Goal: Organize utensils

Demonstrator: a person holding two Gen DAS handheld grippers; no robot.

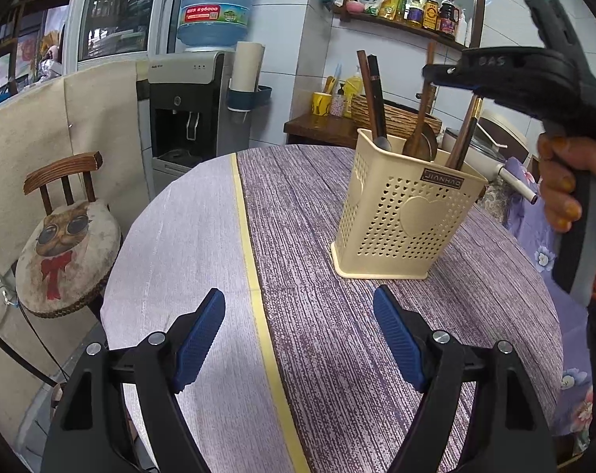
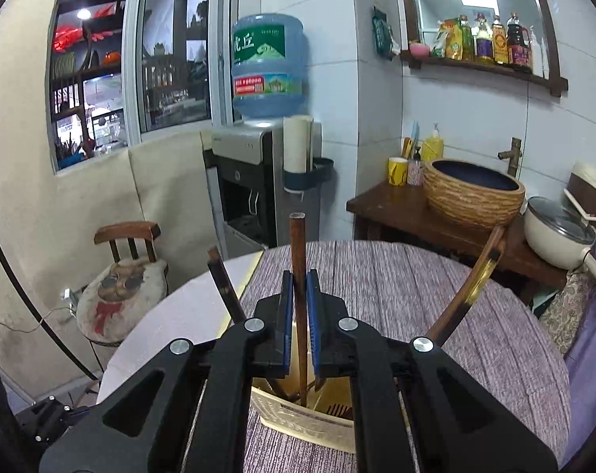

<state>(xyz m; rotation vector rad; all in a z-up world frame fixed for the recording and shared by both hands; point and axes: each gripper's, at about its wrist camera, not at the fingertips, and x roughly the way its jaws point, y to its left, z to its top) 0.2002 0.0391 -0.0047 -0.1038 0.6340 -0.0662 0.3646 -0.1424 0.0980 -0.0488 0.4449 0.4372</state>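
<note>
Left gripper point(image 1: 299, 339) spread wide over the table point(image 1: 317, 205), holding nothing. Right gripper point(image 2: 299, 323) clamped on a wooden handle point(image 2: 298, 252), upright in the cream basket point(image 1: 406, 213) mid-table.

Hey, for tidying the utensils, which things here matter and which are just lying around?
Part of the job:
- cream holder
- wooden handle between the right gripper pads
- wooden spoon
- open, empty left gripper

Just lying about:
- water jug
- chair
- woven basin
- pot
- yellow cup
</note>
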